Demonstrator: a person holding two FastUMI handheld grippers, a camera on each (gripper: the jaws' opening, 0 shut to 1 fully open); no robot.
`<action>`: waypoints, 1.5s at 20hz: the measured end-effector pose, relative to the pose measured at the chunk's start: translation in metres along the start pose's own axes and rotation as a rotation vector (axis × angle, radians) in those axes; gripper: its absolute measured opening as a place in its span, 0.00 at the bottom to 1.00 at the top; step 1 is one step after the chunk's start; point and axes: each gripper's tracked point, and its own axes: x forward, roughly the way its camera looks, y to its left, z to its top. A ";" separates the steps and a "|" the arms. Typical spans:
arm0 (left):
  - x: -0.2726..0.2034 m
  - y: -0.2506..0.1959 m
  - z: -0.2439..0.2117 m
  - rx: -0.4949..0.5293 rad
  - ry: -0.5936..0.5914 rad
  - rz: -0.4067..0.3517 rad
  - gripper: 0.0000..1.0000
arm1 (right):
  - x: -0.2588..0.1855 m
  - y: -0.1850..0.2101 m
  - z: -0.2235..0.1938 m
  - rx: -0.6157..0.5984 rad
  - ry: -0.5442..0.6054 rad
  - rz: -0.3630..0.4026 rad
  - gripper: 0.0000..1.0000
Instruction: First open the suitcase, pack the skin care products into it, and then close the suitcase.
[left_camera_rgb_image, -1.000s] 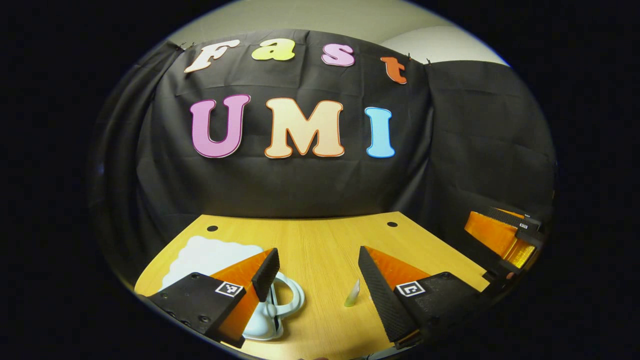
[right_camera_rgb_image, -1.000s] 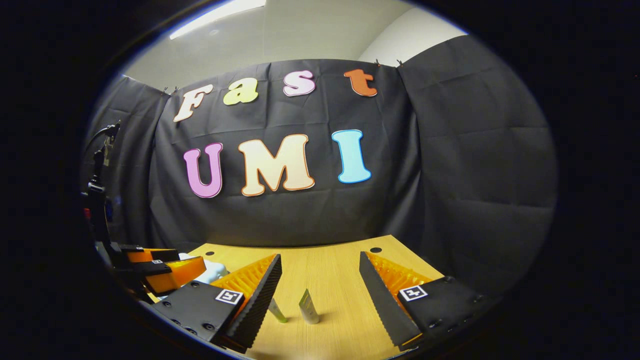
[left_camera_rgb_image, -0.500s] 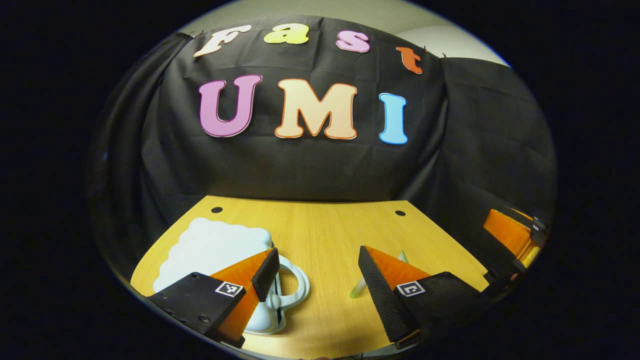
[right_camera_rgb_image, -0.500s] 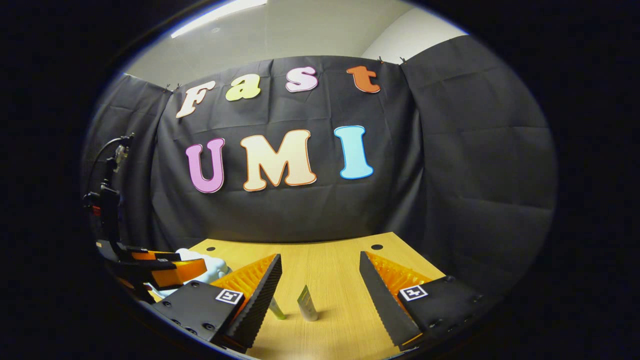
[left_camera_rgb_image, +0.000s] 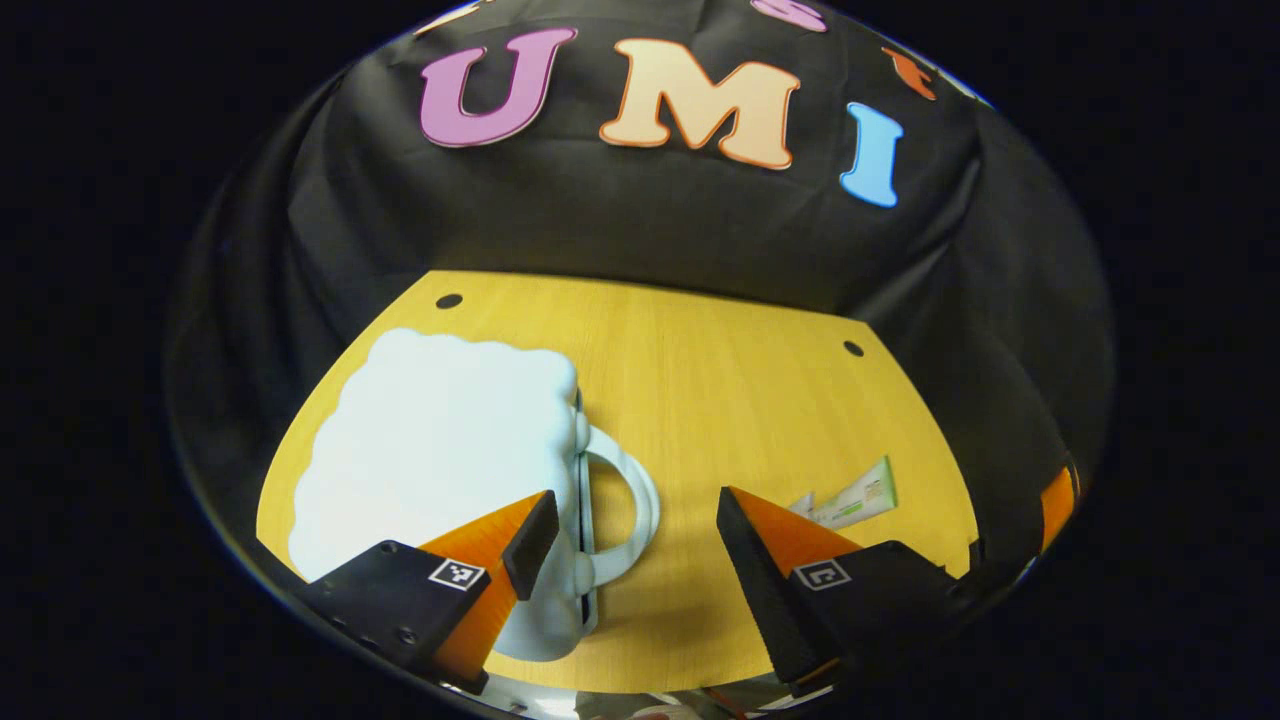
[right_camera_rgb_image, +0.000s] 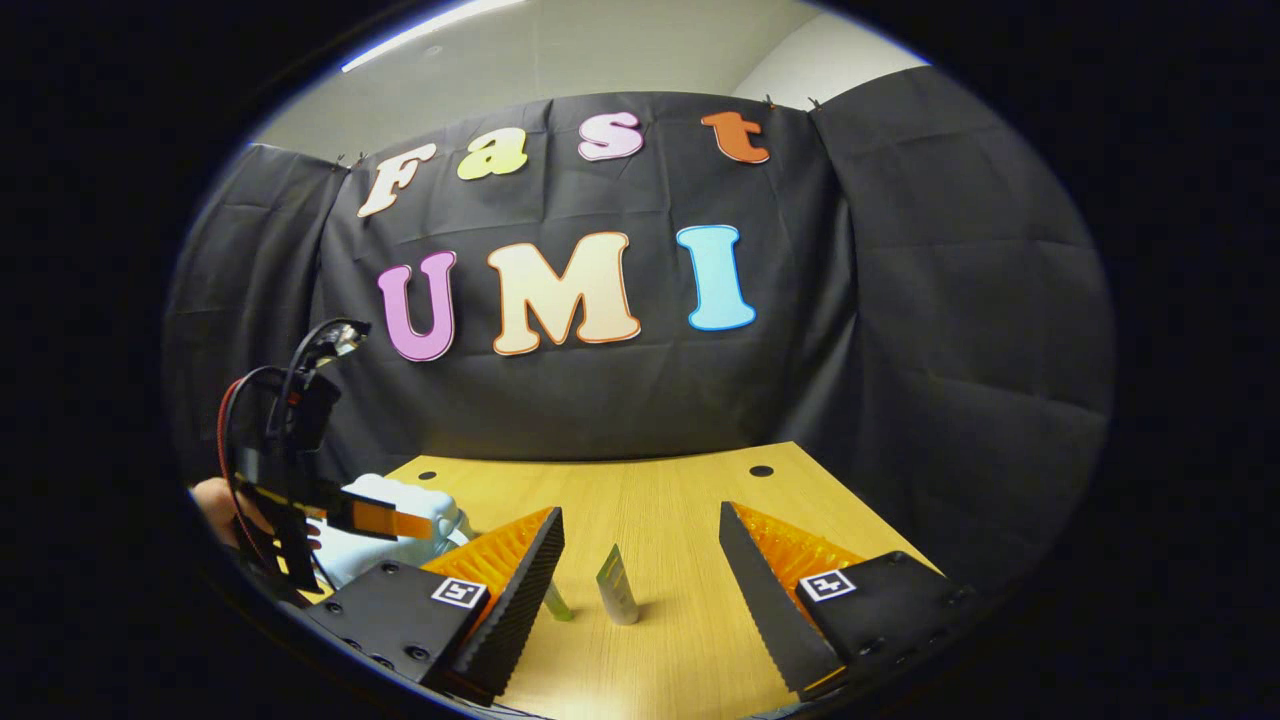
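A pale blue, cloud-shaped suitcase (left_camera_rgb_image: 440, 440) lies flat on the wooden table (left_camera_rgb_image: 720, 360), its halves together and its loop handle (left_camera_rgb_image: 630, 500) facing right. My left gripper (left_camera_rgb_image: 635, 510) hangs open above the handle, its left finger over the case's near right corner. A white-and-green skin care tube (left_camera_rgb_image: 850, 497) lies to the right, a second one partly behind my right finger. In the right gripper view, my right gripper (right_camera_rgb_image: 640, 525) stands open low over the table, with one tube (right_camera_rgb_image: 617, 585) between its fingers and another tube (right_camera_rgb_image: 557, 602) by the left finger.
In the right gripper view the left gripper (right_camera_rgb_image: 400, 520), held by a hand (right_camera_rgb_image: 215, 500), hovers over the suitcase (right_camera_rgb_image: 365, 550) at the left. Black cloth walls close the table's far and right sides. Two small holes mark the table's far corners.
The left gripper has risen and tipped down over the suitcase, so more of the case and table shows. The right gripper has barely moved. Both stay open.
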 end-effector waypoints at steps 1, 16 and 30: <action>0.006 0.000 0.000 0.000 0.032 -0.001 0.96 | 0.000 0.000 -0.003 0.000 0.009 0.002 0.97; 0.078 -0.012 -0.030 0.024 0.500 0.038 0.92 | 0.002 -0.036 -0.037 0.058 0.104 -0.065 0.97; 0.117 0.006 -0.057 0.009 0.665 0.163 0.46 | 0.011 -0.061 -0.048 0.066 0.137 -0.097 0.98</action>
